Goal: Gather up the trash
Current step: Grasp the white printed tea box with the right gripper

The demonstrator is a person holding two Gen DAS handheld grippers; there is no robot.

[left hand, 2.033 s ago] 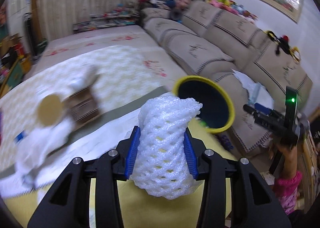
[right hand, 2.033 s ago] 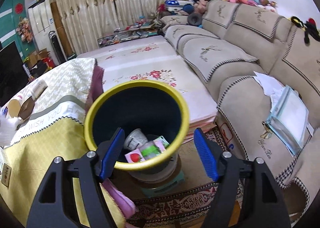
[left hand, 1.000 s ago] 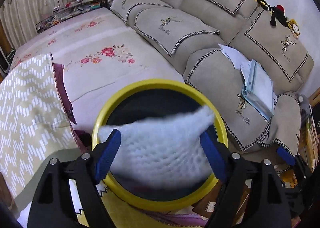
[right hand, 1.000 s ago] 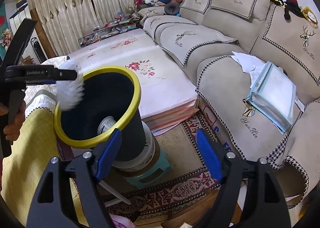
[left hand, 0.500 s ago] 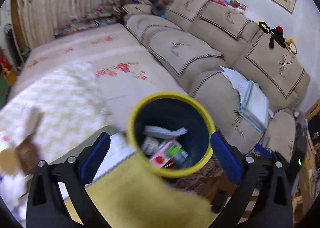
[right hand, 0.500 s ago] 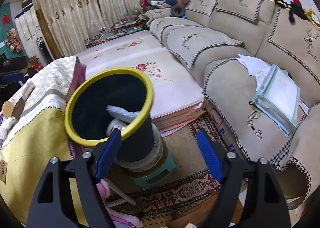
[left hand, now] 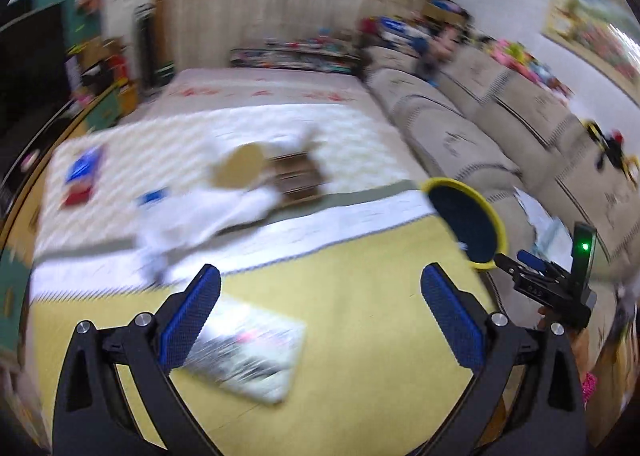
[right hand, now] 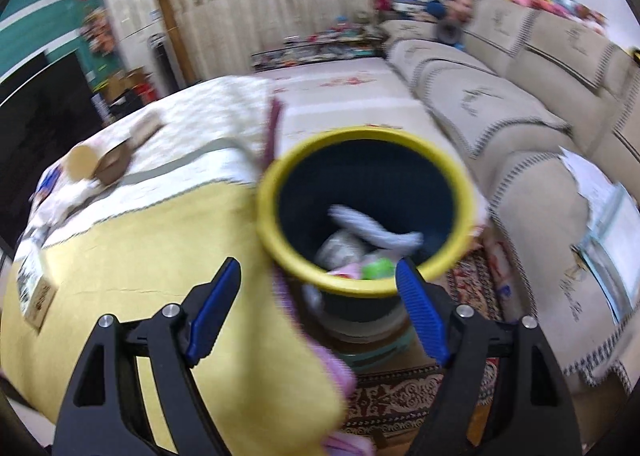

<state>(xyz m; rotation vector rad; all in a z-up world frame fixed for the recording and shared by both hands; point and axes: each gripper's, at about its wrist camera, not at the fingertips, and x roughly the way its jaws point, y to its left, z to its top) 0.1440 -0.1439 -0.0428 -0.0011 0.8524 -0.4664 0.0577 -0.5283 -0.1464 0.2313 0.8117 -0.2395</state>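
I can read no text in either view | lettering on the right gripper (left hand: 538,290), right of the frame, too blurred | print on flat packet (left hand: 244,356), lower left, illegible

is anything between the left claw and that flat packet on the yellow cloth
Nothing visible. The left claw is open and empty, and the packet lies flat on the yellow cloth just under its left finger. The picture is blurred.

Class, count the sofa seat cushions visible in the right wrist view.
3. The far cushion lies near the curtains, the middle cushion sits next along, and the near cushion is beside the yellow-rimmed trash bin. More may be hidden beyond the frame.
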